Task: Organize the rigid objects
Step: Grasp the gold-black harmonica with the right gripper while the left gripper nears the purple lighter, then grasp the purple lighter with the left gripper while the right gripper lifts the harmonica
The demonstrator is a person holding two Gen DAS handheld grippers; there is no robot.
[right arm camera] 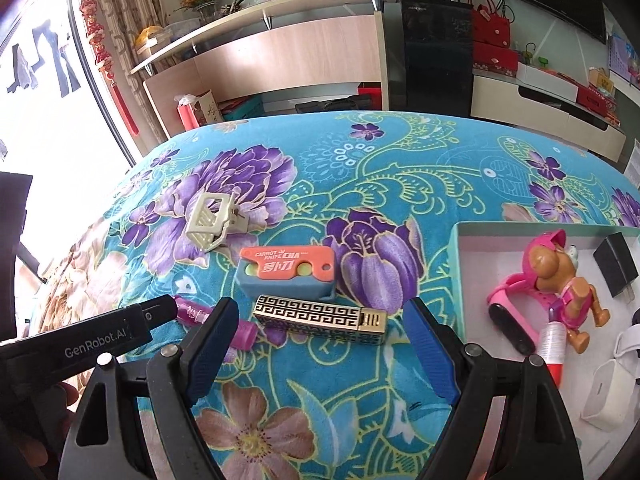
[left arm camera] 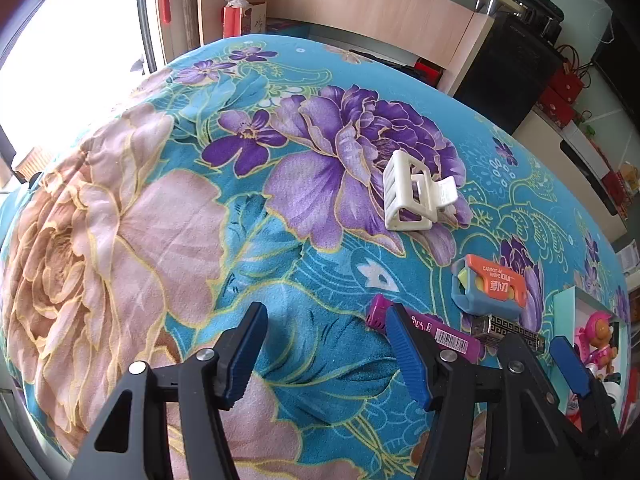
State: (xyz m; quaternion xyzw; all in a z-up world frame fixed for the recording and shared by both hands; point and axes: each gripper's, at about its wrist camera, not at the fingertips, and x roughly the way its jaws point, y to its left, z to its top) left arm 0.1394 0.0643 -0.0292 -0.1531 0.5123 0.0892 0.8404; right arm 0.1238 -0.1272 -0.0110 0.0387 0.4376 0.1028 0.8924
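Partly done: box (right arm camera: 460,276) at 3 o'clock already holds toys and chargers, while hair clip (right arm camera: 212,220), carrot knife (right arm camera: 288,270), gold lighter (right arm camera: 320,318) and purple tube (right arm camera: 216,320) remain on the cloth; right gripper (right arm camera: 320,344) and left gripper (left arm camera: 324,356) both open, empty.

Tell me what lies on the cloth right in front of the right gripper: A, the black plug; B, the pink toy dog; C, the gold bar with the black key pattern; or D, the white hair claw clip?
C: in the right wrist view the gold patterned bar lies on the floral cloth just ahead of the open right gripper, lined up with the gap between its blue pads.
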